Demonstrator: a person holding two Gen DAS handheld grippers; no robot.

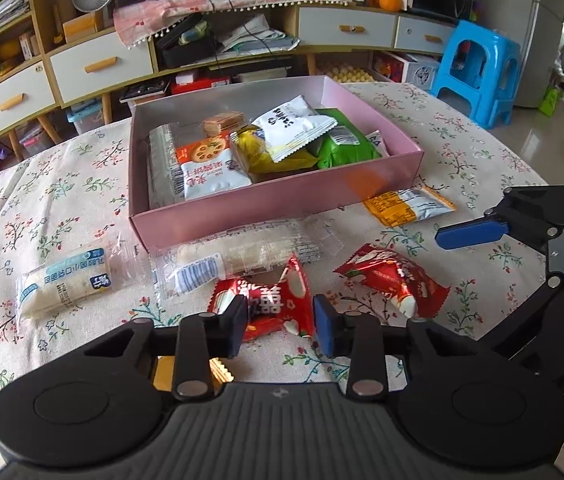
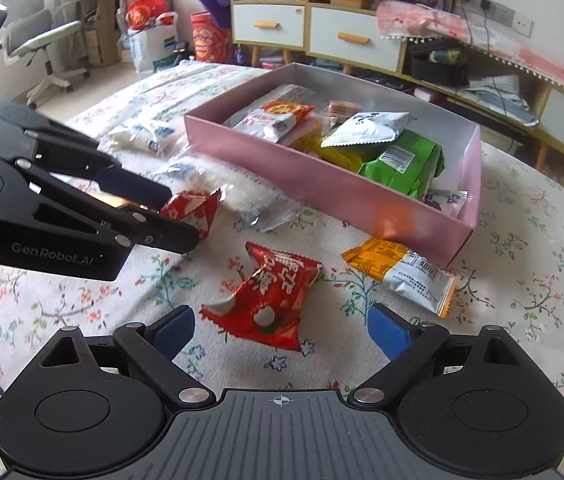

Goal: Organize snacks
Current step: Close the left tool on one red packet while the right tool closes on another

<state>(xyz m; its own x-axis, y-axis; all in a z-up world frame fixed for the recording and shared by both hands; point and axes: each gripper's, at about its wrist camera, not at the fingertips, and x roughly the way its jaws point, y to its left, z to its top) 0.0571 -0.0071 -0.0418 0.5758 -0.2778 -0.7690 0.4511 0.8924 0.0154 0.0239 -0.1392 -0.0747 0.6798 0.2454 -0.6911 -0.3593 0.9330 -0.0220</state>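
A crumpled red snack packet (image 1: pixel 278 304) sits between the pads of my left gripper (image 1: pixel 282 326), which is shut on it just above the floral tablecloth (image 1: pixel 82 184). From the right wrist view the same packet (image 2: pixel 196 208) sticks out of my left gripper (image 2: pixel 182 216). A second red packet (image 2: pixel 270 296) lies on the cloth just ahead of my right gripper (image 2: pixel 282 330), which is open and touches nothing. A pink box (image 1: pixel 242 208) holds several snack packets. An orange-and-white packet (image 1: pixel 405 206) lies by its front right corner.
Two clear-wrapped bread rolls (image 1: pixel 66 284) (image 1: pixel 238 252) lie left of and in front of the box. One blue finger (image 1: pixel 469 232) of the right gripper shows at the right. Behind the table are a drawer cabinet (image 1: pixel 102 64) and a blue stool (image 1: pixel 477 68).
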